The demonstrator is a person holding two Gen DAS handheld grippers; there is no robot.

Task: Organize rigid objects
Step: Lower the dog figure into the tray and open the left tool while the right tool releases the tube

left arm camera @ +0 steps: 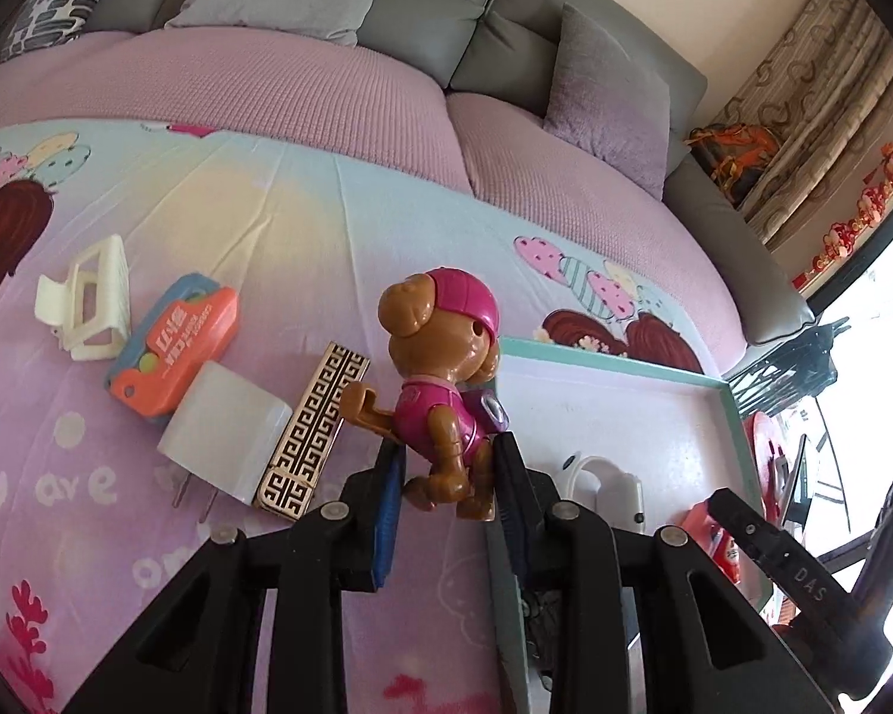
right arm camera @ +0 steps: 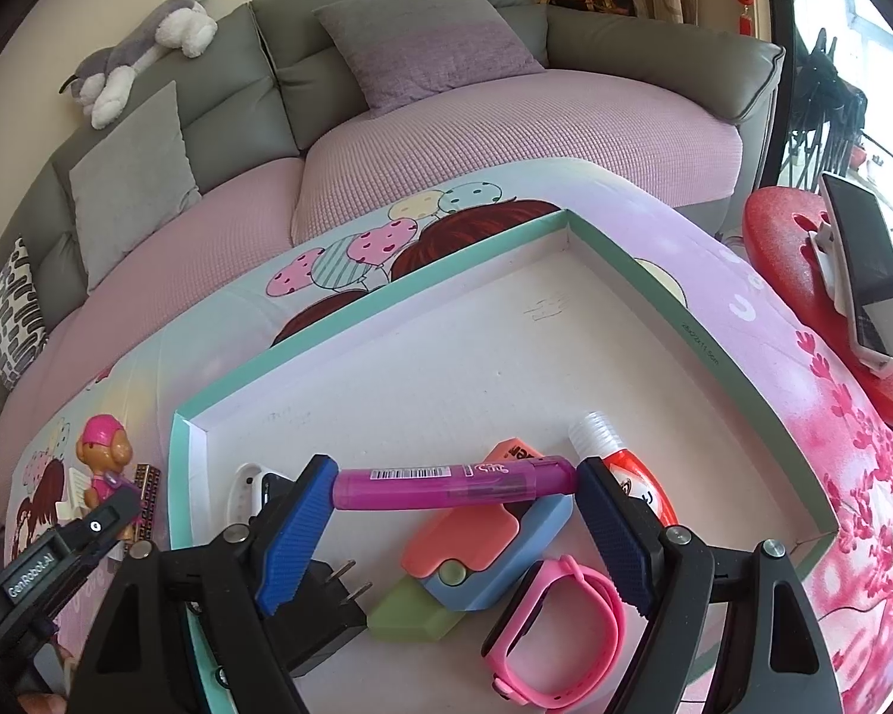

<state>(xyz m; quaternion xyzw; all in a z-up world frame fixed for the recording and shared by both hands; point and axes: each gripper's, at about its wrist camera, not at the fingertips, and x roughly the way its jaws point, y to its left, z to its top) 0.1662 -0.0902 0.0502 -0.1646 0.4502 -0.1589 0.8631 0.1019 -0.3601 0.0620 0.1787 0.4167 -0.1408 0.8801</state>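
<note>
Now the left gripper (left arm camera: 446, 470) is clamped on the toy dog (left arm camera: 440, 381), upright at frame centre. Tray (left arm camera: 613, 363) lies just right; its near rim must be cleared. Right gripper (right arm camera: 455, 511) pinches the purple marker (right arm camera: 452, 485) endwise, long axis crosswise, over the tray's crowded lower part; upper floor bare.

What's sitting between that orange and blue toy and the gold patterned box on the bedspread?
A white charger block lies between the orange and blue toy and the gold patterned box, overlapping the toy's corner and lying against the box. The left wrist view shows it.
</note>
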